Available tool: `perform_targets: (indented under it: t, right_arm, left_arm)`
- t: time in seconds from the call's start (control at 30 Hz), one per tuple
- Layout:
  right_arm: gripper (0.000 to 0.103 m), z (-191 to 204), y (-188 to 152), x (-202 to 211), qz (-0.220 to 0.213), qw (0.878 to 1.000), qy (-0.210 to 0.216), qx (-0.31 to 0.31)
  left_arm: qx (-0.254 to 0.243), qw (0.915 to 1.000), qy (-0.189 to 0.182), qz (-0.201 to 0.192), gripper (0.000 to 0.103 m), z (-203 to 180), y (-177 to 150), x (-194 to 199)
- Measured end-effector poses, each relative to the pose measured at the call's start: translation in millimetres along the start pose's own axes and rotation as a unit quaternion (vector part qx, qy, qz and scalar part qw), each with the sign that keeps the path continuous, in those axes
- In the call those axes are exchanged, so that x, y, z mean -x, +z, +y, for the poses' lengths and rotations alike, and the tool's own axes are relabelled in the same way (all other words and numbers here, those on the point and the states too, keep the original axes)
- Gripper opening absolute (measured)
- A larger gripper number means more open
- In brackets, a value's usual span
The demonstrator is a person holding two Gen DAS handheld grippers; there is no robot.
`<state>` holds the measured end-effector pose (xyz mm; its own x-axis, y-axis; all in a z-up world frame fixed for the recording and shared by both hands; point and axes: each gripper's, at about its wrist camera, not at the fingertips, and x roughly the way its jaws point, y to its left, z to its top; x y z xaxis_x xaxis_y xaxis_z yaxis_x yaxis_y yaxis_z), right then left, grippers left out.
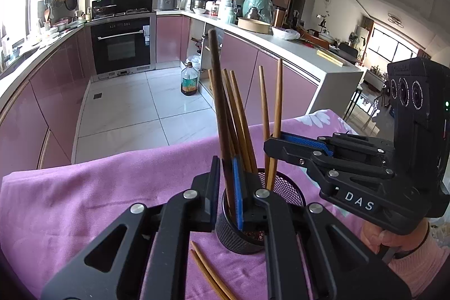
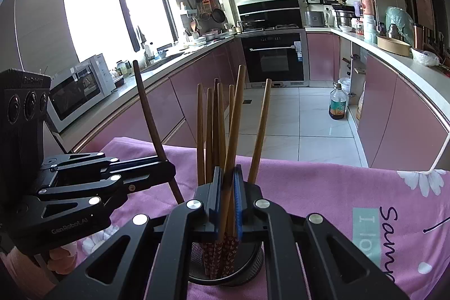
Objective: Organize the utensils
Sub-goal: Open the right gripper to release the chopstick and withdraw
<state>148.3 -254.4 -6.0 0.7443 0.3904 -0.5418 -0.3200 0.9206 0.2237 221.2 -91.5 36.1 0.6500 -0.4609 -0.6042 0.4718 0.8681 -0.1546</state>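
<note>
A black mesh holder (image 1: 239, 235) stands on the pink cloth (image 1: 84, 201) with several wooden chopsticks (image 1: 239, 108) upright in it; it also shows in the right wrist view (image 2: 253, 266). My left gripper (image 1: 226, 182) is shut on a dark brown chopstick (image 1: 216, 92) whose lower end is in the holder. My right gripper (image 2: 227, 187) is shut on a light wooden chopstick (image 2: 234, 125) above the holder (image 2: 253, 266). The right gripper (image 1: 274, 141) shows at the right of the left view. Two loose chopsticks (image 1: 208, 272) lie on the cloth.
The cloth (image 2: 323, 201) covers a table whose far edge faces a tiled kitchen floor (image 1: 135, 103). Pink cabinets (image 1: 56, 92), an oven (image 1: 122, 47) and an oil bottle (image 1: 189, 80) stand beyond. A microwave (image 2: 78, 92) sits on the left counter.
</note>
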Motion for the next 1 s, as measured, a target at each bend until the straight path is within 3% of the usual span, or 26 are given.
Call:
perform_targets:
  t: [0.27,0.43,0.67,0.77,0.83,1.0]
  right_arm:
    - [0.008,-7.4,1.0,8.7,-0.015,1.0,-0.007,-0.009]
    - [0.016,-8.8,-3.1,18.2,-0.022,1.0,-0.003,-0.012]
    - [0.018,2.9,-12.2,48.8,-0.037,0.999,0.031,-0.001]
    - [0.029,15.2,-23.4,62.1,-0.038,0.997,0.067,0.006]
    - [0.031,23.8,-36.3,62.1,-0.025,0.996,0.082,0.012]
    - [0.031,46.0,-88.0,27.8,0.065,0.993,0.099,0.02]
  left_arm:
    - [0.013,0.9998,0.009,-0.012,0.013,9.7,-7.5,8.0]
    - [0.016,0.9994,0.016,-0.026,0.02,13.2,-12.5,18.3]
    - [0.023,0.9983,0.028,-0.045,0.028,19.0,-31.2,41.7]
    - [0.029,0.9978,0.036,-0.048,0.03,24.9,-47.3,52.6]
    - [0.034,0.9975,0.043,-0.045,0.034,27.8,-59.2,56.6]
    - [0.056,0.997,0.052,-0.014,0.037,38.4,-97.1,57.2]
